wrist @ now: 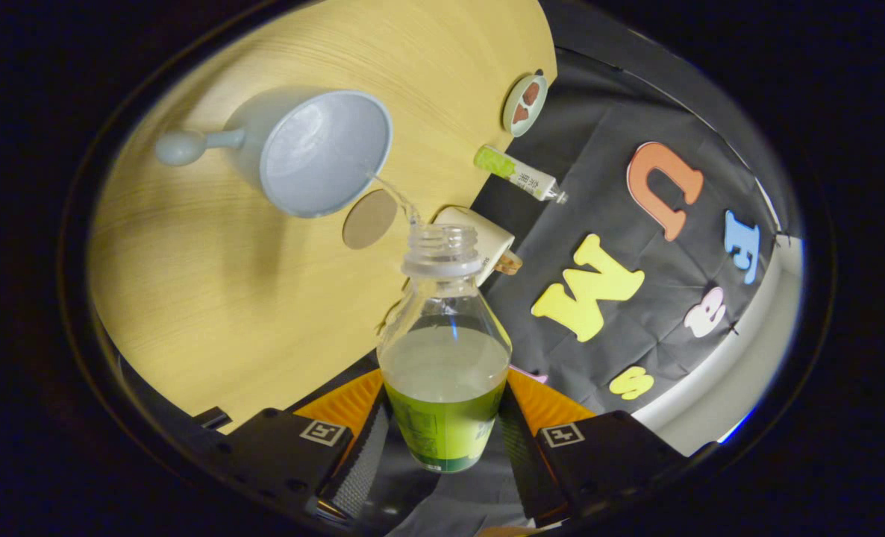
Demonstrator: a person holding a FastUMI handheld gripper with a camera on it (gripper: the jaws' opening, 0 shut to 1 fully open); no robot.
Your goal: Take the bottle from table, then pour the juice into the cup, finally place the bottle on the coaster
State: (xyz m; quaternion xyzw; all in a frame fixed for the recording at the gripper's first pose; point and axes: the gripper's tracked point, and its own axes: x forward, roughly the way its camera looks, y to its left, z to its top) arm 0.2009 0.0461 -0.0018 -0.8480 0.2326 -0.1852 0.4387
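The gripper [442, 440] is clamping the clear plastic green-labelled bottle [444, 350] between its fingers, pouring a thin stream into the pale blue handled cup [323, 153] ahead; next, probably, comes righting it toward the round brown coaster [368, 218].

- The gripper [442, 440] has two fingers, one on the left and one on the right.
- Each finger [282, 447] carries a matte black block-shaped housing at its near end.
- A small white square tag with a black pattern sits on top of each black housing.
- Orange ribbed panels rise behind the black housings on both sides, their surface finely grooved.
- The inner pads [364, 459] are dark grey with a ribbed, woven-looking texture.
- Small dark screw holes dot the left housing's near edge.
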